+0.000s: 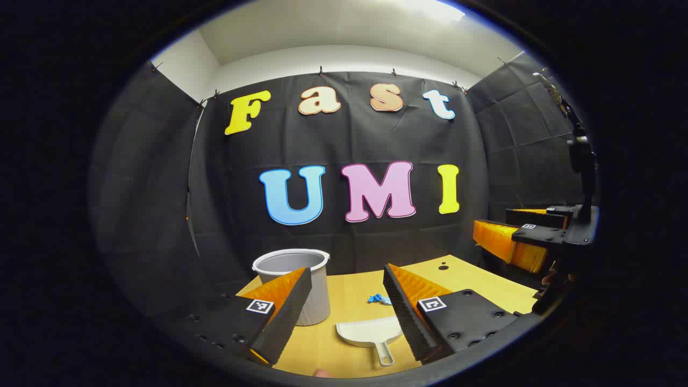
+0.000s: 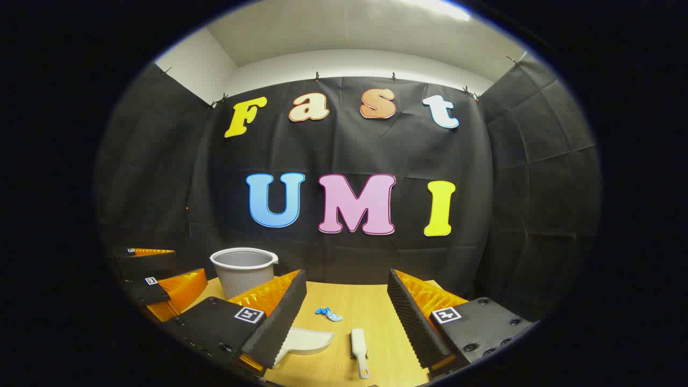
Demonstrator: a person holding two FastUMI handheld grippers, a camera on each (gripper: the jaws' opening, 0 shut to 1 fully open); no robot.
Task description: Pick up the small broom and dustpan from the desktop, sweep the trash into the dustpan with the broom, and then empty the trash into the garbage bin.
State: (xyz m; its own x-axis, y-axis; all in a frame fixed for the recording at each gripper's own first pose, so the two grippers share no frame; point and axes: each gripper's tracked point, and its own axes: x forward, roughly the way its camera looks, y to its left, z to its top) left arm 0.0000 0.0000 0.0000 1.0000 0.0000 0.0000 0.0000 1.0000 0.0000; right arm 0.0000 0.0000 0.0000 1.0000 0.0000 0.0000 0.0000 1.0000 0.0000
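A white dustpan (image 1: 371,332) lies on the wooden desktop (image 1: 344,290), handle toward me, between the fingers of my open left gripper (image 1: 346,293), which hovers above it. A small blue scrap of trash (image 1: 379,299) lies just beyond the pan. In the right gripper view the white broom (image 2: 359,344) lies flat, with the dustpan (image 2: 303,341) to its left and the blue trash (image 2: 328,314) farther back. My right gripper (image 2: 346,298) is open above them, holding nothing. The grey garbage bin (image 1: 294,282) stands at the back left.
The other gripper (image 1: 529,236) shows at the far right of the left gripper view, and its counterpart (image 2: 161,287) sits low at the left of the right gripper view beside the bin (image 2: 243,271). The desktop (image 2: 365,306) ends at the black cloth wall.
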